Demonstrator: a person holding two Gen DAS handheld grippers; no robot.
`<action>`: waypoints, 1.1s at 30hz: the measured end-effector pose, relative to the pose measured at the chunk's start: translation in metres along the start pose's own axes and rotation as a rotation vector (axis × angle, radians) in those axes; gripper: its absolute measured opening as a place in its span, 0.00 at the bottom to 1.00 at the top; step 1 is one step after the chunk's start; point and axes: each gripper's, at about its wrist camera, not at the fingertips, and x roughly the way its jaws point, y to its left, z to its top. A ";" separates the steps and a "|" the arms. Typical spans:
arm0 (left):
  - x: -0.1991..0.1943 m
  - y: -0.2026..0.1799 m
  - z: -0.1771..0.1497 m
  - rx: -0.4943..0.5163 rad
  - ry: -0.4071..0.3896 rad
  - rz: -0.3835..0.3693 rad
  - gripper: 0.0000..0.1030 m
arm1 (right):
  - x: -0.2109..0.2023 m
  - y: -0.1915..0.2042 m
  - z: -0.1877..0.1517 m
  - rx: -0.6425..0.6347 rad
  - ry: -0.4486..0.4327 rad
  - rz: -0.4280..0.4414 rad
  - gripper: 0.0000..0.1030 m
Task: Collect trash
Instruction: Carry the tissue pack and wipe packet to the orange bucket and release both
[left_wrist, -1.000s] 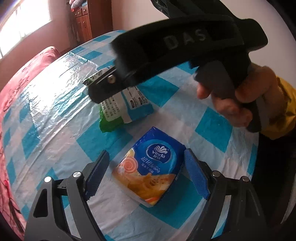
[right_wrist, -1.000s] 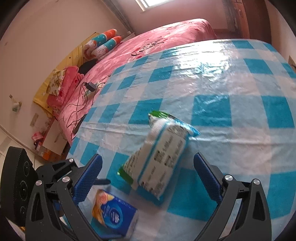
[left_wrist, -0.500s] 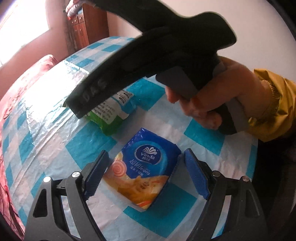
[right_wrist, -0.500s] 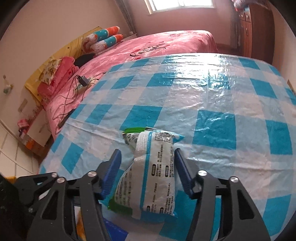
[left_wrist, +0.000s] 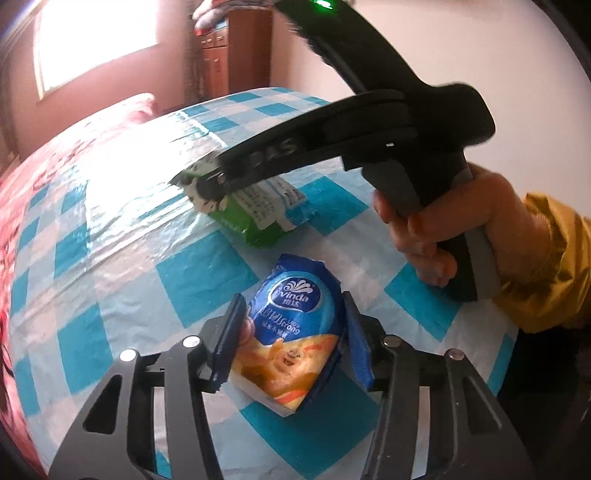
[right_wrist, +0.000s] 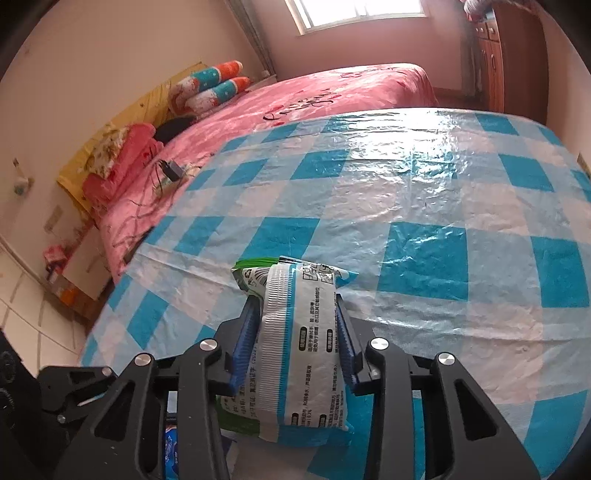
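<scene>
A blue and orange tissue pack (left_wrist: 291, 332) lies on the blue-checked tablecloth (left_wrist: 122, 236). My left gripper (left_wrist: 291, 299) is closing on it, and both blue pads press its sides, which bulge. A white and green snack packet (right_wrist: 299, 350) sits between the fingers of my right gripper (right_wrist: 295, 301), whose jaws are closing too, with the pads squeezing its sides. In the left wrist view that packet (left_wrist: 258, 210) lies just beyond the tissue pack. A hand (left_wrist: 443, 229) in a yellow sleeve (left_wrist: 546, 266) holds the black tool above it.
A bed with a pink cover (right_wrist: 332, 96) stands beyond the table's far and left edges, with pillows (right_wrist: 210, 85) and a charger with cables (right_wrist: 170, 170) on it. A wooden cabinet (right_wrist: 506, 55) stands at the back right by the window.
Both pairs of jaws have come in from wide apart onto their packs. My left gripper slid forward around the tissue pack. The right tool has swung across the left wrist view.
</scene>
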 end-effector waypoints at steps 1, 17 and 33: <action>-0.002 0.003 -0.002 -0.013 -0.004 -0.001 0.49 | -0.001 -0.002 0.000 0.009 -0.002 0.006 0.38; -0.051 0.063 -0.050 -0.276 -0.078 0.066 0.46 | -0.011 0.017 -0.014 -0.037 -0.015 0.017 0.36; -0.087 0.109 -0.071 -0.556 -0.154 0.268 0.46 | -0.009 0.057 -0.025 -0.099 0.018 0.047 0.36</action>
